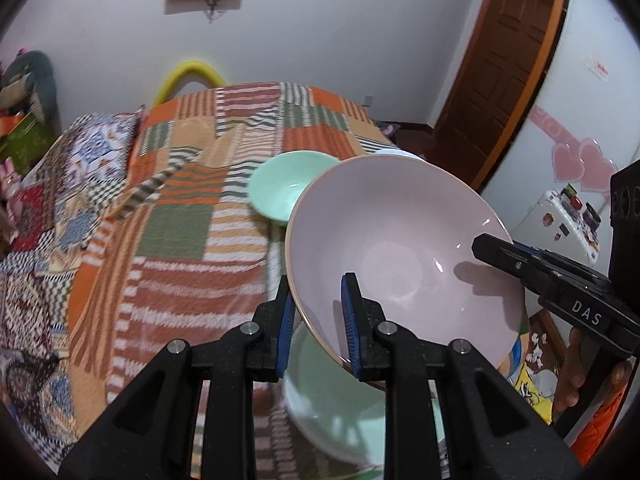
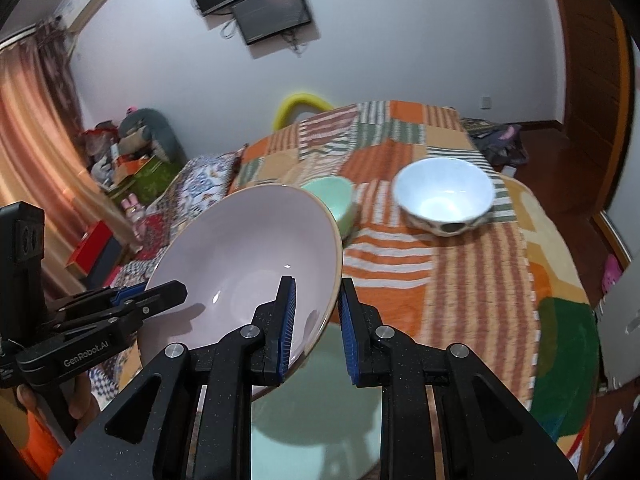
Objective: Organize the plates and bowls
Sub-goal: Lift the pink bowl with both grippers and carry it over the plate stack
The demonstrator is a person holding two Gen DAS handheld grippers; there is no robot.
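Note:
A large pale pink bowl (image 1: 400,256) is held tilted in the air between both grippers. My left gripper (image 1: 318,320) straddles its near-left rim, one pad inside and one outside. My right gripper (image 2: 316,322) straddles the opposite rim the same way; it also shows in the left wrist view (image 1: 504,256). Whether the pads press the rim, I cannot tell. The pink bowl (image 2: 256,264) hangs above a pale green plate (image 1: 340,400), also in the right wrist view (image 2: 316,420). A small green bowl (image 1: 284,188) and a white bowl (image 2: 444,192) sit farther back on the bed.
The dishes rest on a bed with an orange, green and striped patchwork blanket (image 1: 180,240). Patterned pillows (image 1: 96,148) lie at the left. A wooden door (image 1: 504,64) stands at the right, a small white fridge (image 1: 560,224) beside it.

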